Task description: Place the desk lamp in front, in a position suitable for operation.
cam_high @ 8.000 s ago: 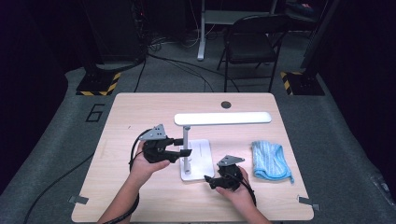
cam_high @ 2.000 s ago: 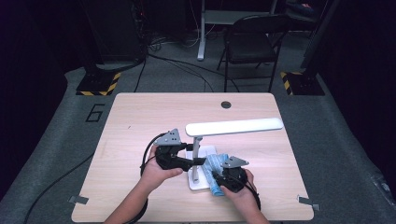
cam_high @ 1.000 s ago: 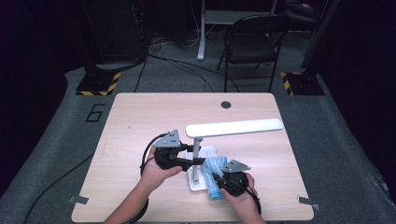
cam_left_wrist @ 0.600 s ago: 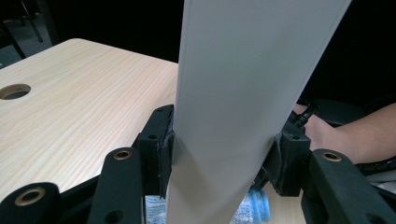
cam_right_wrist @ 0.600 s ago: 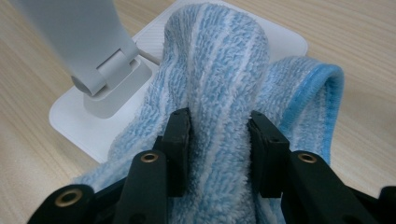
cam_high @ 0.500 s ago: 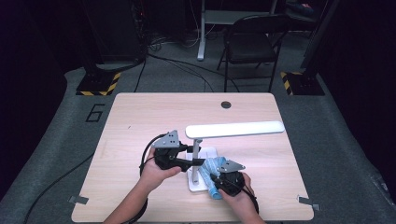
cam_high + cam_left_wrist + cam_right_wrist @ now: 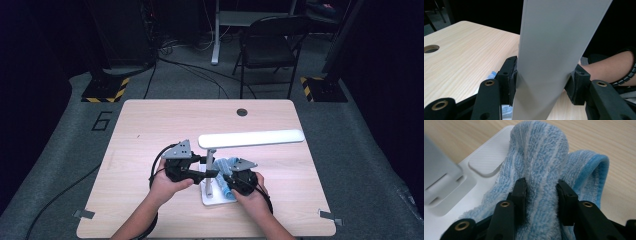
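Low centre of the high view, I have the blue cloth [image 7: 541,170] pinched in my right gripper [image 7: 541,195], resting on the lamp base [image 7: 486,157]. My left gripper [image 7: 541,82] clamps the lamp post [image 7: 549,50]. Pressing hard probably tips the lamp.

Lamp [image 7: 215,165] mid-table [image 7: 150,125], cloth [image 7: 227,175] on its base (right of the post), chair [image 7: 265,45] behind.
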`<state>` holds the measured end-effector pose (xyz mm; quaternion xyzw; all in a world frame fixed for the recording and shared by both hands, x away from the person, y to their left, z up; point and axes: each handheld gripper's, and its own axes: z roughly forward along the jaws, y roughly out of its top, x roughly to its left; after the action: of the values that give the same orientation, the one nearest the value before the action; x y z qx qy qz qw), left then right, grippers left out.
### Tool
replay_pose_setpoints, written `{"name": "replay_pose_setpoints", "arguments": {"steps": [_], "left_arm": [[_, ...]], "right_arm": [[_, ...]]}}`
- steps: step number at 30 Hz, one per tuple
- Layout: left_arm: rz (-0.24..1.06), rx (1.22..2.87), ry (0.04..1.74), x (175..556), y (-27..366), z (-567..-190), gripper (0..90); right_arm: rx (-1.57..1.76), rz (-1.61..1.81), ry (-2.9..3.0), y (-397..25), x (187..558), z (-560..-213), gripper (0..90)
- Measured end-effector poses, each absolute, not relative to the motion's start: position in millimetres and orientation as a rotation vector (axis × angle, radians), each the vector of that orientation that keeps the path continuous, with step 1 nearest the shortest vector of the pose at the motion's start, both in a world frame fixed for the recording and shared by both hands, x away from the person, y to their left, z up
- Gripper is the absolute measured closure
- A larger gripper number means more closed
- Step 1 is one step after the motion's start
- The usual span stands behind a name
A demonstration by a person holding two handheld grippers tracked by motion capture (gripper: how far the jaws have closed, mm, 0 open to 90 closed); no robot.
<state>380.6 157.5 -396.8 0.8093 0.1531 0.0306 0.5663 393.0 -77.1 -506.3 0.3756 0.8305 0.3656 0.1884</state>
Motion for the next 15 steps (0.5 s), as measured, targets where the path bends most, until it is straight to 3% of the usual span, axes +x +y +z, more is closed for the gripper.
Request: {"name": "replay_pose_setpoints", "arguments": {"steps": [15], "left_arm": [[0.076, 1.901, 0.362, 381, 159, -397, 50.0]], "right_arm": [[1.149, 0.988, 2.315, -69, 451, -503, 64.3]]}}
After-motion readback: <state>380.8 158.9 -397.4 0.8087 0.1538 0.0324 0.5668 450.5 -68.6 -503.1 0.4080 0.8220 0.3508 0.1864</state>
